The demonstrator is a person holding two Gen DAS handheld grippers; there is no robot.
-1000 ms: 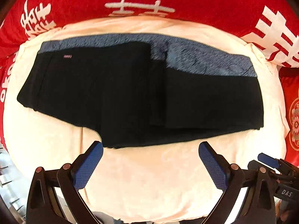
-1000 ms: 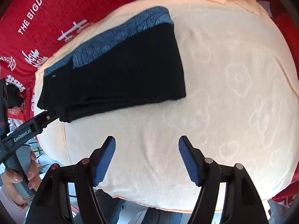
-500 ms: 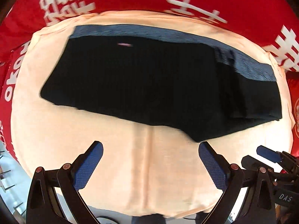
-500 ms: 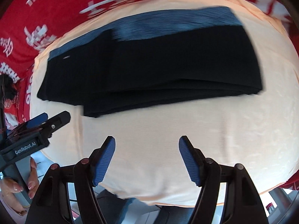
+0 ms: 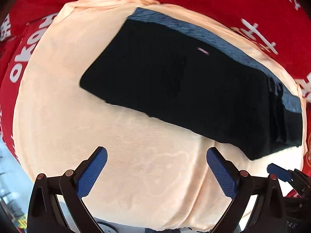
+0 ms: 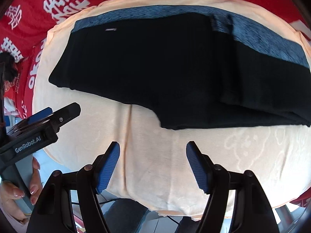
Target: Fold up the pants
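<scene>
The folded black pants (image 5: 190,89) with a blue-grey waistband (image 5: 223,40) lie flat on the peach cloth (image 5: 120,136). They also show in the right wrist view (image 6: 165,73), with the waistband (image 6: 272,40) along the far edge. My left gripper (image 5: 156,167) is open and empty, hovering short of the pants' near edge. My right gripper (image 6: 153,165) is open and empty, just in front of the pants' near edge. The left gripper shows from the side in the right wrist view (image 6: 58,116).
A red cloth with white characters (image 5: 252,5) surrounds the peach cloth (image 6: 252,151). The peach cloth's near edge drops off close behind both grippers. A hand (image 6: 17,192) holds the left gripper's handle at lower left.
Both views have swung: the left wrist view turned left, so the pants shifted right; the right wrist view turned toward the pants, which now fill its upper half. Both grippers stayed open.
</scene>
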